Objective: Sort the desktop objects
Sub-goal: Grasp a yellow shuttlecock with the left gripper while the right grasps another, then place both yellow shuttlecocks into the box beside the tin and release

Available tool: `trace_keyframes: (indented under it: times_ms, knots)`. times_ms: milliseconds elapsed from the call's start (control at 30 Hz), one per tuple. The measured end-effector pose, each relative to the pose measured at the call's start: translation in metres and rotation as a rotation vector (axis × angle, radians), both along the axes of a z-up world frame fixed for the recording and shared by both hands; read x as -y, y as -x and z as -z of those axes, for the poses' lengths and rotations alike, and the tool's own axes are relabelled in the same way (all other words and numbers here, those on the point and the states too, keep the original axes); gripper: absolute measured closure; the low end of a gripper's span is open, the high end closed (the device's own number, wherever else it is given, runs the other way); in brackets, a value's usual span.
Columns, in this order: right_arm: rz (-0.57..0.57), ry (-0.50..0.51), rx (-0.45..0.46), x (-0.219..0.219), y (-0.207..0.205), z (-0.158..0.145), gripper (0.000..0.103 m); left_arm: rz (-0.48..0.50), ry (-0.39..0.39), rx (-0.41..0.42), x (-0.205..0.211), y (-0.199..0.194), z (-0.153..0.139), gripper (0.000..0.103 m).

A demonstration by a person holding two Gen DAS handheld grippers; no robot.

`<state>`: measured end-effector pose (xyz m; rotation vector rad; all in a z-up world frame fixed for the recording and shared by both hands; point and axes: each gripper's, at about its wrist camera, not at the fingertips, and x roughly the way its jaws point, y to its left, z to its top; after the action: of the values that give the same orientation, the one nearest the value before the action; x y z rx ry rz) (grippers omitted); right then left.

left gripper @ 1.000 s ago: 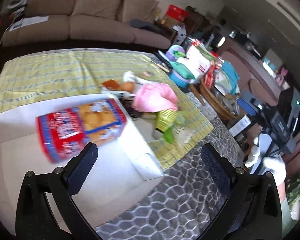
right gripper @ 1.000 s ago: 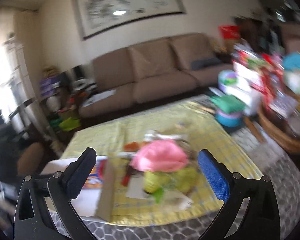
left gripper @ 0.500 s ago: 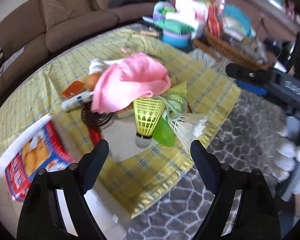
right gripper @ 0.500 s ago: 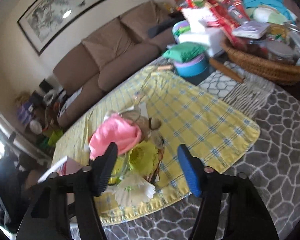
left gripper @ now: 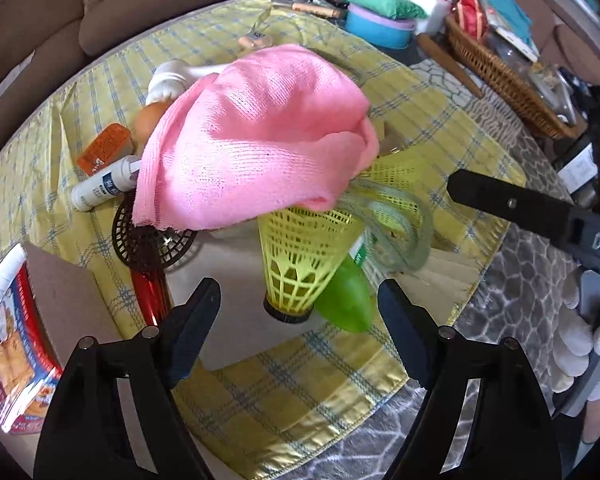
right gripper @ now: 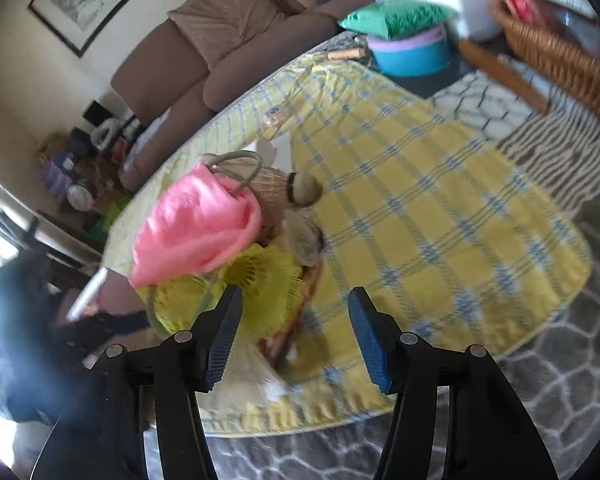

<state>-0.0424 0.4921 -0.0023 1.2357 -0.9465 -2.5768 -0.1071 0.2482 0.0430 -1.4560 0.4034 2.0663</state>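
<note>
Both tongs, left (left gripper: pixel 298 312) and right (right gripper: pixel 294 332), are closing but still apart and empty above a knitted pink cloth (left gripper: pixel 256 136) draped over yellow plastic mesh shuttlecocks (left gripper: pixel 304 256).

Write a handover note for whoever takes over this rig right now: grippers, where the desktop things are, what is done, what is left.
Left gripper: jaws closing, nothing pressed between them, poised over the yellow shuttlecock.
Right gripper: jaws closing, holding nothing, just short of the pile.
Things: all heaped on the yellow checked cloth. The pink cloth drapes over the heap; a green item lies beside the shuttlecock; a white tube, an orange packet and a black round grid sit beside the heap. A snack box lies in the white box at the lower left.
Done: possibly the snack box.
Left: the whole pile, probably shuttlecock first.
</note>
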Motion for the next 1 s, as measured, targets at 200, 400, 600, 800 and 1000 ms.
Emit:
trace_keyframes:
  times_ms: [200, 400, 600, 800, 1000]
  knots:
    - [0.025, 0.112, -0.024, -0.008, 0.007, 0.0, 0.045, 0.058, 0.063, 0.035, -0.013, -0.001, 0.009, 0.076]
    - [0.001, 0.164, 0.005, -0.006, 0.016, 0.004, 0.042, 0.06, 0.036, 0.046, -0.005, -0.005, 0.007, 0.077]
    - [0.019, 0.316, -0.006, -0.001, 0.02, 0.013, 0.045, 0.079, -0.071, 0.068, 0.022, -0.023, -0.018, 0.077]
    - [0.135, 0.534, 0.079, -0.013, 0.03, 0.057, 0.08, 0.067, -0.124, 0.087, 0.044, -0.041, -0.029, 0.077]
    - [0.182, 0.655, 0.01, -0.026, 0.011, 0.05, 0.096, 0.033, -0.183, 0.122, 0.046, -0.042, -0.026, 0.077]
